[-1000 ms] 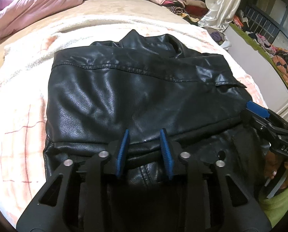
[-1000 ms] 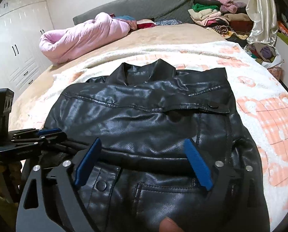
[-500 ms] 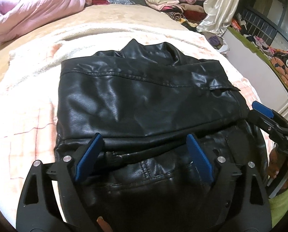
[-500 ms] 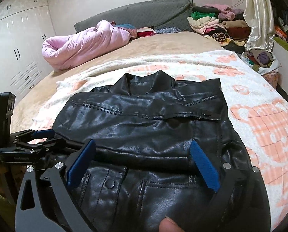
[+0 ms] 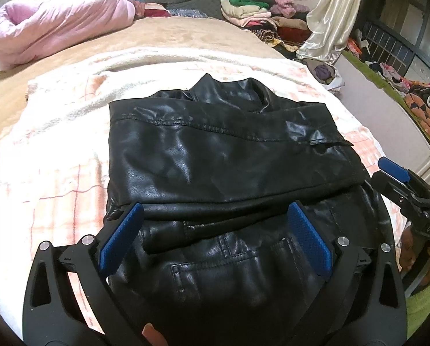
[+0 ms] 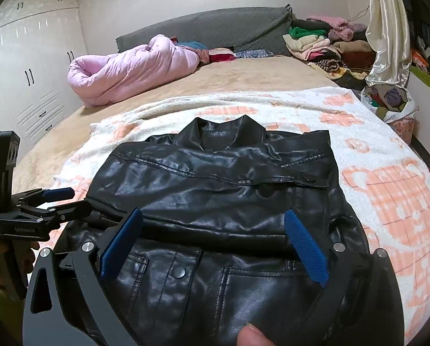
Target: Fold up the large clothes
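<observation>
A black leather jacket (image 5: 223, 155) lies folded on a white and orange blanket (image 5: 56, 150), collar at the far end. One flap lies across its body, with its edge just beyond my fingertips. My left gripper (image 5: 215, 230) hovers over the near part of the jacket; its jaws are opening, and the pads touch nothing. In the right wrist view the right gripper (image 6: 213, 239) stands open above the jacket (image 6: 215, 190) and grips nothing. Each gripper shows in the other's view: the right gripper (image 5: 393, 173) at the jacket's right edge, the left gripper (image 6: 56, 199) at its left edge.
The blanket covers a tan bed (image 6: 258, 75). A rolled pink duvet (image 6: 128, 72) lies at the far left. Stacked clothes (image 6: 318, 43) sit at the far right by a cream curtain (image 6: 388, 28). A bag of clothes (image 6: 388, 101) stands beside the bed. White wardrobes (image 6: 27, 72) line the left wall.
The left jaws went from nearly shut on a jacket fold to wide apart, letting it go. Both grippers lifted and drew back from the jacket, which now lies flat.
</observation>
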The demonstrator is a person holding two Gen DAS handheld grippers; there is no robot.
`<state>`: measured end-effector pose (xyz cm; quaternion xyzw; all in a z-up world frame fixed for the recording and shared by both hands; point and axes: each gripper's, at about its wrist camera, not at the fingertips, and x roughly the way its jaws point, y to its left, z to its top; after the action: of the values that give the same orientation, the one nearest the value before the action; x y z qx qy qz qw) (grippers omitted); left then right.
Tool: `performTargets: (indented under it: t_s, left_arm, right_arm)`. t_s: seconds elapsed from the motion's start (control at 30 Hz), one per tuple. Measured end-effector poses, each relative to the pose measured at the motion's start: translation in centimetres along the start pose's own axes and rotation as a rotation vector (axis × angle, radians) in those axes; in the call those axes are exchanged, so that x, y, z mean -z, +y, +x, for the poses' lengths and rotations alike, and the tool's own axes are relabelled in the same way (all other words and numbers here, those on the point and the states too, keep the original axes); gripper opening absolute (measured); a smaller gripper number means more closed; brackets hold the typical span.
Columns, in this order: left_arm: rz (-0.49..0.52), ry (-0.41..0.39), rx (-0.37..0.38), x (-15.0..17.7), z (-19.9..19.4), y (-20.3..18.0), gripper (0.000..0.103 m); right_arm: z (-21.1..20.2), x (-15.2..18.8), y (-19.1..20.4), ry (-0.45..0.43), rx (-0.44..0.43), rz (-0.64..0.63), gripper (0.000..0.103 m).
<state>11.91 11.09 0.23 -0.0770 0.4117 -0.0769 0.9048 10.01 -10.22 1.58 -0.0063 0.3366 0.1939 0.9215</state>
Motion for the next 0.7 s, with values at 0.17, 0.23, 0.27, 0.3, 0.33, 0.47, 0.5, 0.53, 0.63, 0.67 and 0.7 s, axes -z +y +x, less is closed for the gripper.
performTargets:
  t_s: [0.17, 0.23, 0.27, 0.3, 0.33, 0.47, 0.5, 0.53, 0.63, 0.67, 0.7]
  left_arm:
    - [0.007, -0.031, 0.004, 0.1, -1.5, -0.6, 0.093]
    - [0.002, -0.047, 0.001, 0.1, -2.3, -0.8, 0.093]
    - [0.000, -0.054, 0.003, 0.1, -2.6, -0.9, 0.093]
    - [-0.001, -0.067, 0.007, 0.0, -3.1, -1.0, 0.093]
    - [-0.002, -0.074, 0.008, 0.0, -3.4, -1.2, 0.093]
    - [0.002, -0.102, -0.004, 0.1, -4.6, -1.8, 0.093]
    - [0.005, -0.106, -0.004, 0.2, -4.9, -2.0, 0.093]
    - [0.003, -0.114, -0.003, 0.4, -5.2, -2.1, 0.093]
    - [-0.003, -0.112, -0.001, 1.1, -5.5, -2.4, 0.093]
    - [-0.001, -0.111, 0.002, 1.3, -5.6, -2.6, 0.093]
    - [0.002, -0.110, 0.000, 1.5, -5.7, -2.8, 0.093]
  right_arm:
    - [-0.9, -0.2, 1.1, -0.010, -0.005, -0.024, 0.098]
    - [-1.5, -0.3, 1.5, -0.013, -0.012, -0.034, 0.098]
    - [-1.8, -0.2, 1.6, -0.015, -0.014, -0.039, 0.098]
    - [-2.0, -0.2, 1.8, -0.016, -0.015, -0.044, 0.098]
    - [-2.3, -0.2, 2.0, -0.016, -0.017, -0.048, 0.098]
    - [-3.3, -0.1, 2.2, -0.020, -0.022, -0.061, 0.098]
    - [-3.6, 0.0, 2.3, -0.022, -0.020, -0.063, 0.098]
    - [-3.9, 0.1, 2.2, -0.021, -0.022, -0.064, 0.098]
    - [-4.5, 0.6, 2.1, -0.016, -0.026, -0.067, 0.098]
    - [-4.7, 0.7, 2.1, -0.013, -0.024, -0.073, 0.098]
    - [-4.9, 0.9, 2.1, -0.009, -0.021, -0.081, 0.098]
